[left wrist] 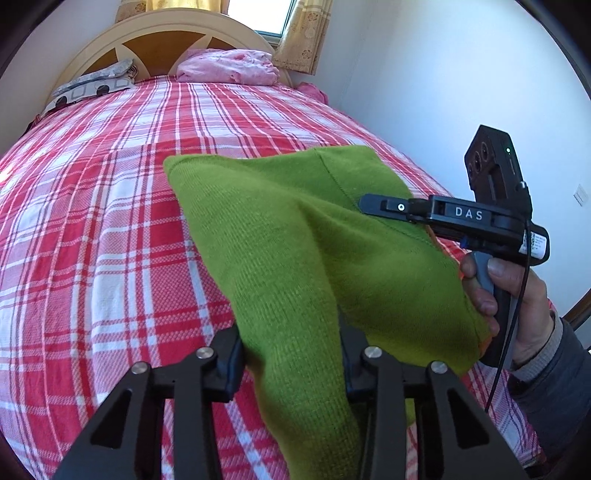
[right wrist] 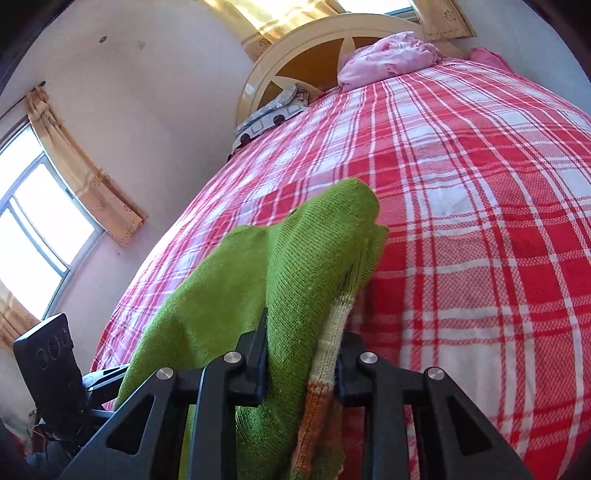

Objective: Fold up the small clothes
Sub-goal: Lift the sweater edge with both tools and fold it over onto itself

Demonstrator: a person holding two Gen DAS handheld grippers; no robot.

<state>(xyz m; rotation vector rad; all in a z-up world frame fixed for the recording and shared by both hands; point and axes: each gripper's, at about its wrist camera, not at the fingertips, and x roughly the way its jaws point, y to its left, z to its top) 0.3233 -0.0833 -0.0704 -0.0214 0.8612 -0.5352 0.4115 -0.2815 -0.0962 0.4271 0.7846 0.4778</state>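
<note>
Both pairs of jaws are closed on the green knitted garment [left wrist: 295,251] — the left gripper [left wrist: 291,365] clamps a thick fold of it, and the right gripper [right wrist: 301,369] pinches the green knit together with a cream-and-orange striped edge [right wrist: 325,354]. Beneath them spreads the bed [left wrist: 110,206] with its red-and-white plaid cover, running up to a rounded cream headboard [left wrist: 177,33]. Yellow curtains [right wrist: 85,173] hang by the windows. The garment is held up between the two grippers, its far end drooping toward the plaid — whether it touches the cover is unclear. Against the headboard lie a pink bundle [left wrist: 229,68] and a grey patterned pillow [left wrist: 92,85]. The person's right hand [left wrist: 517,295] grips the handle
</note>
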